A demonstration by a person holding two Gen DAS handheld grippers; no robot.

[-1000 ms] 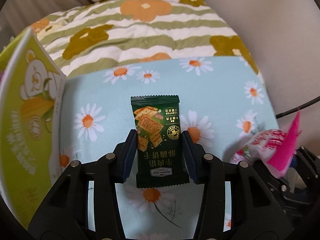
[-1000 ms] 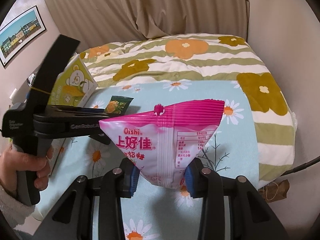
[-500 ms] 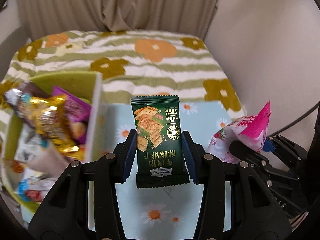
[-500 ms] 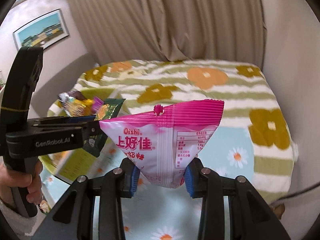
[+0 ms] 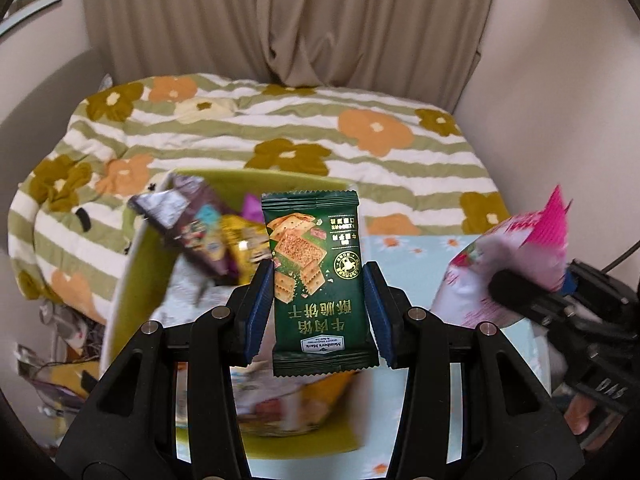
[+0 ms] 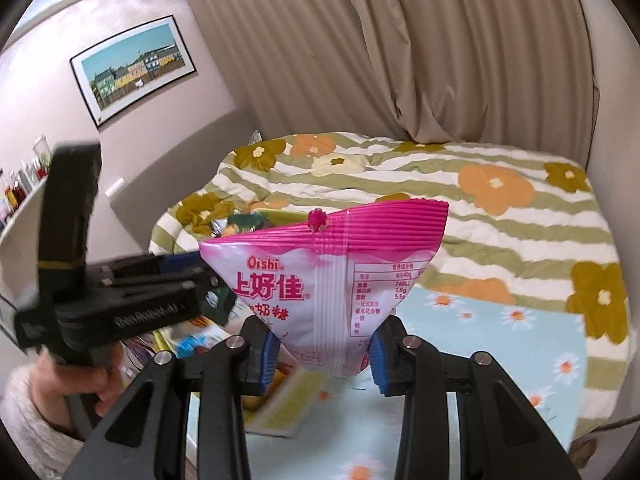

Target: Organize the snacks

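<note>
Left wrist view, left gripper (image 5: 318, 310) clamped on green cracker pack (image 5: 316, 280) above snack-filled green box (image 5: 120, 280), right gripper (image 6: 322, 344) gripping pink Oishi bag (image 6: 324, 280) over bed (image 6: 500, 216).

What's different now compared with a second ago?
Both tongs have lifted off the daisy sheet and swung over toward the green snack box, which now sits below the left tongs. Nothing was picked up or dropped: the left tongs still clamp the green cracker packet, the right tongs the pink Oishi bag.
</note>
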